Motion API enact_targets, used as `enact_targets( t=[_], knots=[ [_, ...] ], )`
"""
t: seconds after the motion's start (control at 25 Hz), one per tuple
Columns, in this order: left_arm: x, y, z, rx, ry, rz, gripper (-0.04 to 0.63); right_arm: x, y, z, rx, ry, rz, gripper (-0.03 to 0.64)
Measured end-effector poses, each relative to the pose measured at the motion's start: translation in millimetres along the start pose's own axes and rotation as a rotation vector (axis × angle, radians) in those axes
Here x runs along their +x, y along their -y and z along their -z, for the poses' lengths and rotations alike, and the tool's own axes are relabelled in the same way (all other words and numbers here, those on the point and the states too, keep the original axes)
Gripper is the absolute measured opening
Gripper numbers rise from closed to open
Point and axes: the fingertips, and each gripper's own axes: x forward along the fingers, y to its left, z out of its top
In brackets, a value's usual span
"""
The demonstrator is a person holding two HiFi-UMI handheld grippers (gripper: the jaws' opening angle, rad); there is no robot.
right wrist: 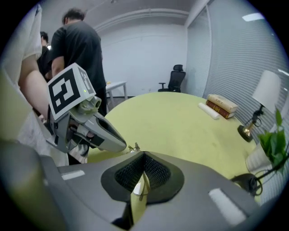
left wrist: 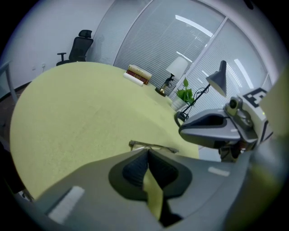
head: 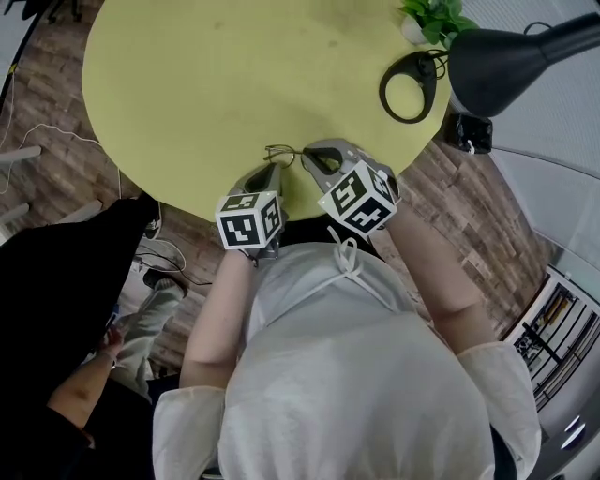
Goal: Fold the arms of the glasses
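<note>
Thin wire-framed glasses [head: 279, 150] hang just over the near edge of the round yellow-green table [head: 216, 84], between my two grippers. The left gripper [head: 278, 165] comes in from the near left. Its jaws are shut, and the glasses frame [left wrist: 153, 146] runs right across their tips. From the right, the right gripper [head: 304, 154] is shut on a glasses arm; a thin gold wire [right wrist: 143, 186] shows in the slit between its pads. Each gripper view shows the other gripper close by: the right gripper [left wrist: 181, 130] and the left gripper [right wrist: 123, 145].
A black desk lamp [head: 511, 52] with a ring base [head: 410, 86] and a potted plant [head: 436, 17] stand at the table's far right. Books [right wrist: 222, 103] and a small white lamp [right wrist: 265, 92] sit farther back. A person in black [right wrist: 79, 49] stands at my left.
</note>
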Motion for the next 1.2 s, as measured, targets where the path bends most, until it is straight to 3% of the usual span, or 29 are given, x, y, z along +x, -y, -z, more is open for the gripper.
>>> enact_targets(
  t=[0.2,0.4,0.56,0.72,0.84,1.2],
  knots=[
    [-40,15,-48,0.051,0.130,-0.028,0.006,-53,17,-20,0.207,0.192,0.151,-0.002],
    [-97,51,-105,0.170,0.334,-0.021,0.006,-116,32,-50,0.232,0.378,0.352,-0.002],
    [-138,87,-140,0.302,0.478,-0.017,0.006,-158,40,-70,0.287,0.493,0.412,-0.003],
    [-171,119,-161,0.445,0.609,-0.025,0.006,-186,43,-78,0.278,0.539,0.457,-0.003],
    [-183,129,-167,0.499,0.651,-0.034,0.006,-199,43,-82,0.271,0.559,0.482,-0.003],
    [-186,133,-166,0.479,0.649,-0.013,0.006,-208,43,-87,0.243,0.567,0.502,-0.003]
  ],
)
